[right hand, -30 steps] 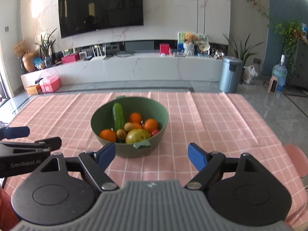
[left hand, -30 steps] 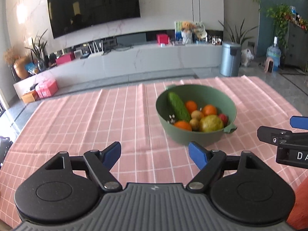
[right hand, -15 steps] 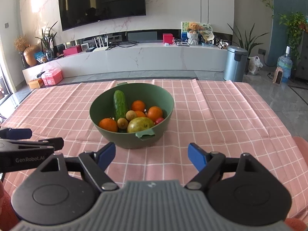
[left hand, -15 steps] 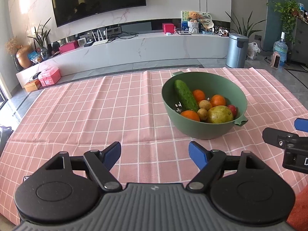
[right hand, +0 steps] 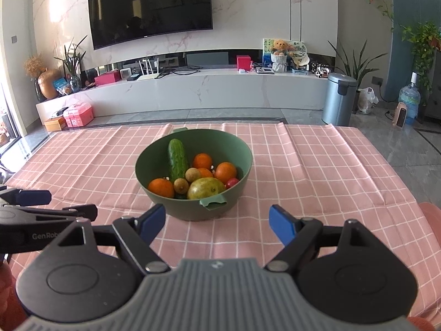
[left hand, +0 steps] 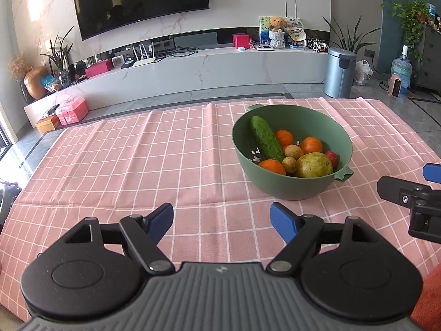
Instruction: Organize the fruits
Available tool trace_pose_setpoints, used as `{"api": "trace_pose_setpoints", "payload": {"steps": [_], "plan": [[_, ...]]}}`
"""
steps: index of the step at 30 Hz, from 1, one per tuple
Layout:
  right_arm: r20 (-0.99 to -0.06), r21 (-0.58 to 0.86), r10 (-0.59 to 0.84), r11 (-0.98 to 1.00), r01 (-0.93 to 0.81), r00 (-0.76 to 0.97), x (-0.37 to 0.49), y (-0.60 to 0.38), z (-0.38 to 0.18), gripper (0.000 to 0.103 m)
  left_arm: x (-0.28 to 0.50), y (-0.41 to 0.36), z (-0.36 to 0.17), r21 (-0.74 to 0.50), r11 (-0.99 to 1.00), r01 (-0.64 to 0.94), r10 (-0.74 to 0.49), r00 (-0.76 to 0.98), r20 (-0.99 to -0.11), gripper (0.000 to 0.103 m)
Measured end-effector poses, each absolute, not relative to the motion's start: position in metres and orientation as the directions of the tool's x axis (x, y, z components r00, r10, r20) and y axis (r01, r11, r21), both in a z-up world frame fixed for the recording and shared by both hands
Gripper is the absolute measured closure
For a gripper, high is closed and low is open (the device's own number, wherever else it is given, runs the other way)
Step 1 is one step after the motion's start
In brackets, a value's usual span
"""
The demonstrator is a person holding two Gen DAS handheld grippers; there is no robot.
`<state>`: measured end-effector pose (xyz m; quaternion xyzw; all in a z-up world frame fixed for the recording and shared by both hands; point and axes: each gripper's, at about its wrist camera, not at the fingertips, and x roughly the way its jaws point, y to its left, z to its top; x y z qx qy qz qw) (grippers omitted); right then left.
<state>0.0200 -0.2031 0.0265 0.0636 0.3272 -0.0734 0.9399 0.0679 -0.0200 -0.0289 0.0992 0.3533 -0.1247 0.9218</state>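
Observation:
A green bowl stands on the pink checked tablecloth. Inside lie a cucumber, several oranges, a yellow-green mango, small brown fruits and a red fruit. My left gripper hovers open, short of the bowl and to its left. My right gripper is open too, just in front of the bowl, nothing between its fingers. Each gripper shows at the edge of the other's view.
Beyond the table's far edge are a tiled floor, a long white TV console, a metal bin and potted plants. A reddish sleeve shows at the lower right of the left wrist view.
Both views have tilted down a little, so the bowl sits slightly lower and nearer in the frames. Both grippers stay open and empty.

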Motion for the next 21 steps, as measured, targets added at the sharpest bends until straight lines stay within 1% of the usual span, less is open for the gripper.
{"api": "trace_pose_setpoints", "payload": {"steps": [21], "plan": [[-0.626, 0.078, -0.082, 0.983, 0.167, 0.775, 0.0192, -0.2011, 0.0269, 0.024, 0.0668, -0.0185, -0.0266, 0.092, 0.95, 0.298, -0.16, 0.718, -0.677, 0.009]]}}
